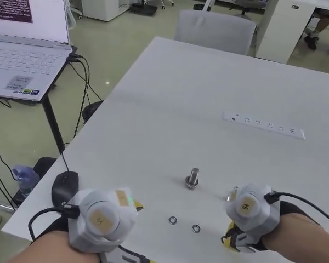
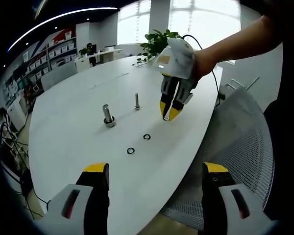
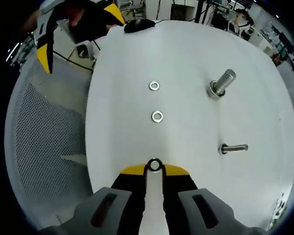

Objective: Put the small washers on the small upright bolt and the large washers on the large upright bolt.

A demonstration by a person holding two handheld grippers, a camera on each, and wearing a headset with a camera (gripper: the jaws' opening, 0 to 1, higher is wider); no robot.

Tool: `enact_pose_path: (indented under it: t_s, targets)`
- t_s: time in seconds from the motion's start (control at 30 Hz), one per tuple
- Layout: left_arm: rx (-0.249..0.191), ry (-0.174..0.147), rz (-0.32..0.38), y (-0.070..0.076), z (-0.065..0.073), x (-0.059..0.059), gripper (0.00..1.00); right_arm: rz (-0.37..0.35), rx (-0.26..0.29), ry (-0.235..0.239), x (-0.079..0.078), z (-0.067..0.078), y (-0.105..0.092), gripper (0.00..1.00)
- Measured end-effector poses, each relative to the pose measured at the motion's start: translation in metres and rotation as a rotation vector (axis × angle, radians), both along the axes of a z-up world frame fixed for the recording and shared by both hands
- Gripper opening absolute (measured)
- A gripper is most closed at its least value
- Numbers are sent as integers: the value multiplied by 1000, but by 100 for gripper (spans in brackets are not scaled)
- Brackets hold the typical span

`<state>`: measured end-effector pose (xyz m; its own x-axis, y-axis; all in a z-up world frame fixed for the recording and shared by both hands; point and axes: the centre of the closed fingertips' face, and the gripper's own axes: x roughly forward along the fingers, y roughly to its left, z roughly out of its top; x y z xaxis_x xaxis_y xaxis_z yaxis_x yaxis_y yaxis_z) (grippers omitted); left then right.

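The large upright bolt (image 1: 192, 178) stands on the white table (image 1: 170, 109), with two loose washers (image 1: 172, 220) (image 1: 196, 228) just in front of it. In the right gripper view my right gripper (image 3: 155, 169) is shut on a washer (image 3: 155, 165), low over the table's near edge. Ahead of it lie the two washers (image 3: 154, 86) (image 3: 157, 116), the large bolt (image 3: 221, 83) and the small bolt (image 3: 233, 148). My left gripper (image 2: 154, 171) is wide open and holds nothing, off the table's edge. It faces the right gripper (image 2: 170, 115), both bolts (image 2: 108, 116) (image 2: 136, 101) and the washers (image 2: 146, 136) (image 2: 131, 151).
A power strip (image 1: 263, 125) lies at the table's far right. A black mouse (image 1: 64, 186) sits at the near left corner. A laptop (image 1: 22, 49) is on a side table to the left. A mesh chair (image 2: 240, 147) is right below the table's near edge.
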<state>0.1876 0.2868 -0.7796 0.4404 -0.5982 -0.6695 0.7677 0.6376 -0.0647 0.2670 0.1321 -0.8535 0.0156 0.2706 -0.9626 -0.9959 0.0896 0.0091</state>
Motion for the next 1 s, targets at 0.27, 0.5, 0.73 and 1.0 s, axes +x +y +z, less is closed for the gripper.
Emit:
enact_pose_path:
  t_s: [0.27,0.5,0.73,1.0]
  targets:
    - [-1,-5,10,-2,2,4,77,-82,-4,-22,28,23,-34,12]
    - [-4,-6,27,1,3,8,78,-83,3,-45,50,38,-33,12]
    - [2,-5,46,4,0,13,78,-62,22,-68,72,52,-18,12]
    - [13,6,47,2,-3,12,78,-73,40,-81,104,57,-2,12]
